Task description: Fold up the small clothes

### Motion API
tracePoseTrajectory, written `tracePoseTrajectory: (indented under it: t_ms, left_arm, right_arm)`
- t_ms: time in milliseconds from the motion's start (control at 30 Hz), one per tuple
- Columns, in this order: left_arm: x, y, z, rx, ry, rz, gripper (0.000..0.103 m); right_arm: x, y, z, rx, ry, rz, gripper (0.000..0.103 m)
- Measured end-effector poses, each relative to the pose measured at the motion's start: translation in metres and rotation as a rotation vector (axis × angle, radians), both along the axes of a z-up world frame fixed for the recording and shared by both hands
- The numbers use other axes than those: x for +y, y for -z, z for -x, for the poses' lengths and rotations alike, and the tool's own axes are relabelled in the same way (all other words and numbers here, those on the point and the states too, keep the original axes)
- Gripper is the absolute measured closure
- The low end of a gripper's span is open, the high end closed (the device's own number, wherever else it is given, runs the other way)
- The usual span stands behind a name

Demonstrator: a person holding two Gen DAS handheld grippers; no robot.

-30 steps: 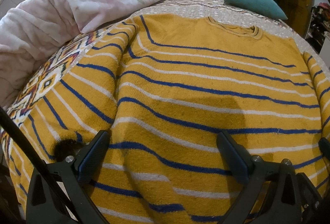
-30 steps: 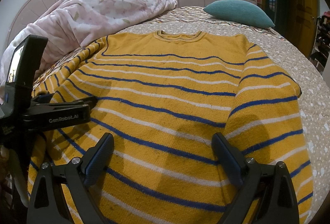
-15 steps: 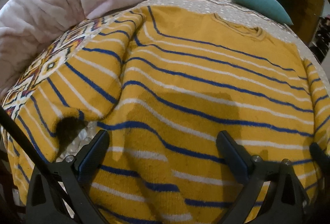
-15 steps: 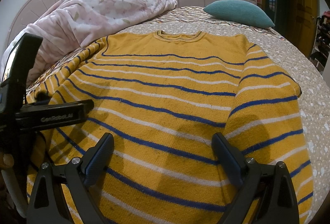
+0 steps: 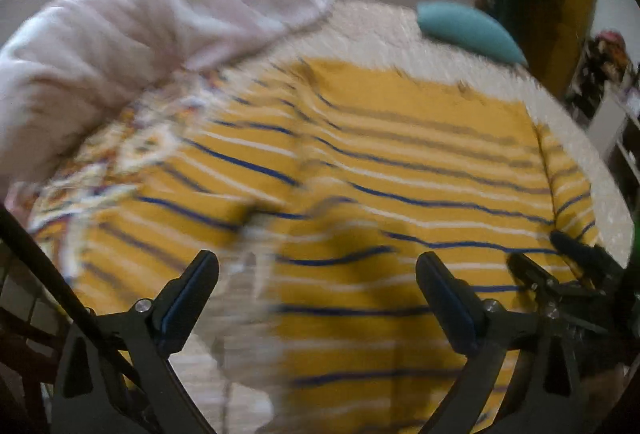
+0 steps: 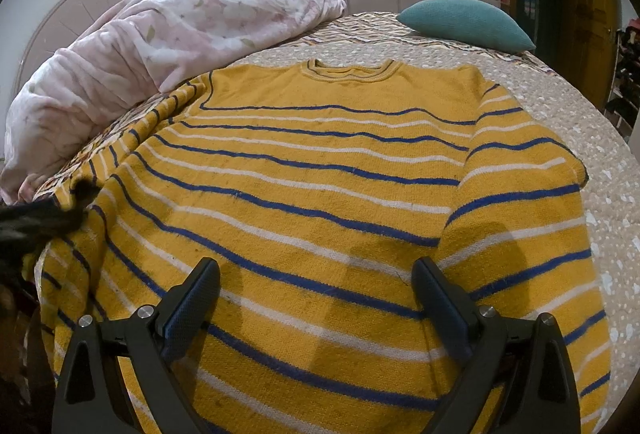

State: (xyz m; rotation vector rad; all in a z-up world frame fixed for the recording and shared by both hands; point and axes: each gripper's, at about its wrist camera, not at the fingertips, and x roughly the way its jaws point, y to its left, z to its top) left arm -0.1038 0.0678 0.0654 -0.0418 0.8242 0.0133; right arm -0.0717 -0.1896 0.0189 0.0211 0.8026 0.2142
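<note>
Right claw (image 6: 316, 294) open, sweater (image 6: 320, 194) collar far

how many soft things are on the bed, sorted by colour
Yellow: 1, the yellow knitted sweater with blue and white stripes
Pink: 1, the pale pink floral quilt
Teal: 1, the teal oval cushion
Total: 3

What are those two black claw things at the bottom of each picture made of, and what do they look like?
Each is a hand-held two-finger clamp. The right gripper has a matte black angular frame with triangular cut-outs, silver screw heads at the joints, and dark blue textured pads on the inner faces of its fingers. The left gripper looks the same, with a thin black rod crossing its left side.
</note>
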Motion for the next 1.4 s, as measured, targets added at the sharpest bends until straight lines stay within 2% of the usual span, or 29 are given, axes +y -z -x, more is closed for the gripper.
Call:
tracePoseTrajectory:
  t_ms: [133,233,333,400,467,500,533,567,600,633,667,700,733,900,1000,1100,1167,1233,1333,1400]
  left_arm:
    - [0.085,-0.007,0.014,-0.064,-0.218,-0.032,0.004]
    - [0.145,0.01,0.01,-0.001,-0.353,0.029,0.004]
    - [0.181,0.039,0.001,0.097,-0.402,0.137,0.004]
    - [0.19,0.054,-0.004,0.124,-0.389,0.234,0.004]
    - [0.183,0.057,-0.005,0.11,-0.391,0.214,0.004]
    - [0.178,0.055,-0.005,0.109,-0.376,0.197,0.008]
    - [0.171,0.052,-0.005,0.106,-0.35,0.161,0.024]
    - [0.167,0.05,-0.004,0.104,-0.336,0.138,0.045]
    - [0.163,0.047,-0.004,0.101,-0.3,0.128,0.058]
    - [0.161,0.044,-0.005,0.108,-0.25,0.15,0.088]
    - [0.162,0.041,-0.009,0.129,-0.238,0.152,0.09]
    - [0.164,0.036,-0.01,0.13,-0.242,0.133,0.099]
    - [0.168,0.029,-0.015,0.127,-0.241,0.107,0.098]
    - [0.207,-0.018,-0.045,0.049,-0.372,-0.065,0.098]
    - [0.22,-0.047,-0.069,0.016,-0.421,-0.098,0.098]
    - [0.206,-0.069,-0.08,-0.011,-0.38,-0.068,0.098]
    - [0.178,-0.081,-0.084,-0.016,-0.292,-0.027,0.098]
    - [0.141,-0.087,-0.093,-0.007,-0.196,0.019,0.098]
    - [0.064,-0.094,-0.112,0.02,-0.018,0.107,0.098]
    - [0.016,-0.097,-0.123,0.041,0.075,0.133,0.098]
  right_arm:
    - [0.001,0.0,0.0,0.0,0.0,0.001,0.004]
    - [0.0,0.0,0.0,0.0,0.0,0.005,0.004]
    - [0.001,0.0,0.0,0.002,0.001,0.012,0.004]
    - [0.001,0.0,0.0,0.003,0.001,0.017,0.004]
    - [0.001,0.001,0.0,0.004,0.001,0.021,0.004]
    - [0.001,0.001,0.0,0.005,0.0,0.023,0.004]
    - [0.001,0.001,0.0,0.005,0.0,0.026,0.004]
    - [0.002,0.001,-0.001,0.006,0.001,0.028,0.004]
    - [0.002,0.001,0.0,0.006,0.001,0.03,0.004]
    - [0.002,0.001,0.0,0.006,0.001,0.033,0.004]
    - [0.002,0.001,0.0,0.006,0.001,0.035,0.004]
    - [0.002,0.001,-0.001,0.006,0.001,0.037,0.004]
    - [0.003,0.002,-0.001,0.007,0.001,0.04,0.004]
    - [0.003,0.002,-0.002,0.008,0.001,0.05,0.004]
    - [0.003,0.002,-0.001,0.008,0.002,0.052,0.004]
    - [0.002,0.002,-0.001,0.007,0.002,0.05,0.004]
    - [0.002,0.003,-0.001,0.008,0.002,0.047,0.004]
    - [0.003,0.003,-0.004,0.023,-0.003,0.05,0.003]
    - [0.0,-0.01,-0.001,0.047,0.022,0.057,0.01]
    - [-0.012,-0.031,0.017,-0.025,0.037,-0.02,0.009]
